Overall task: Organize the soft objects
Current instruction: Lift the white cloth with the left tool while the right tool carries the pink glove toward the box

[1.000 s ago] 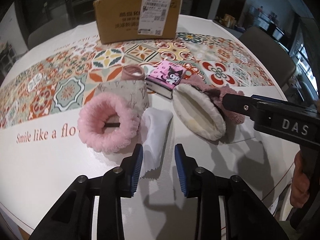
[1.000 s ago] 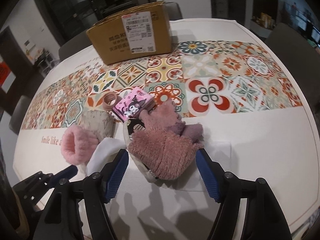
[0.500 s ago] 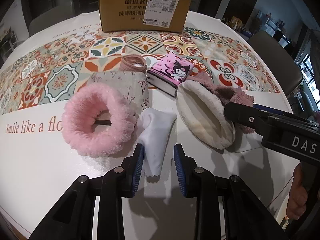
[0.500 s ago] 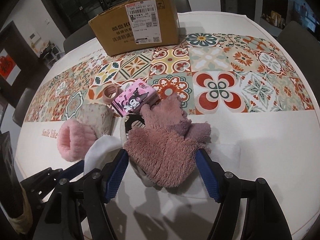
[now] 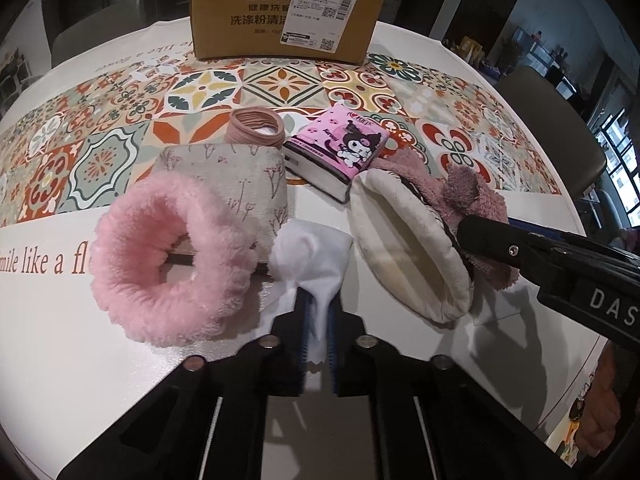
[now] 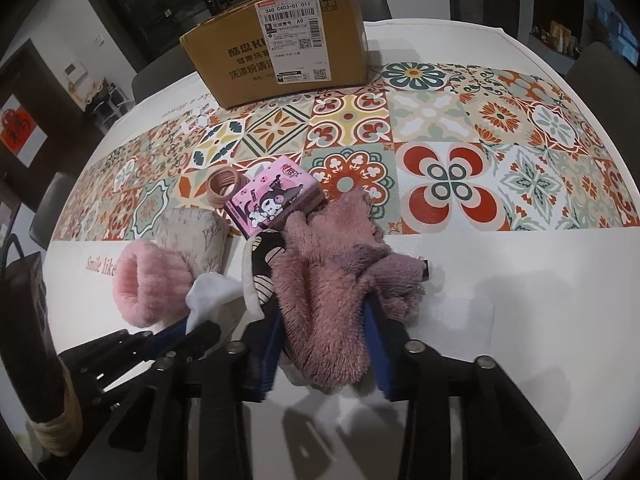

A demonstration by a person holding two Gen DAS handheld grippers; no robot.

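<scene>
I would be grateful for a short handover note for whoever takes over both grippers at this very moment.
Left gripper: shut on the white cloth.
Right gripper: shut on the fuzzy mauve slipper.
On the table: pink fluffy cuff on its grey pouch, hair ties, tissue pack. Cardboard box at the far edge.
Done: both grasps made; nothing sorted.
Left: probably lift and place both, then the rest.

Bright, even overhead indoor light. White tabletop (image 5: pixel 100 360) glossy, faint sheen near. Soft shadows fall near, under gripper bodies. Strong fisheye curvature, black vignette corners. Far room dim. Centre sharp, edges softened.
</scene>
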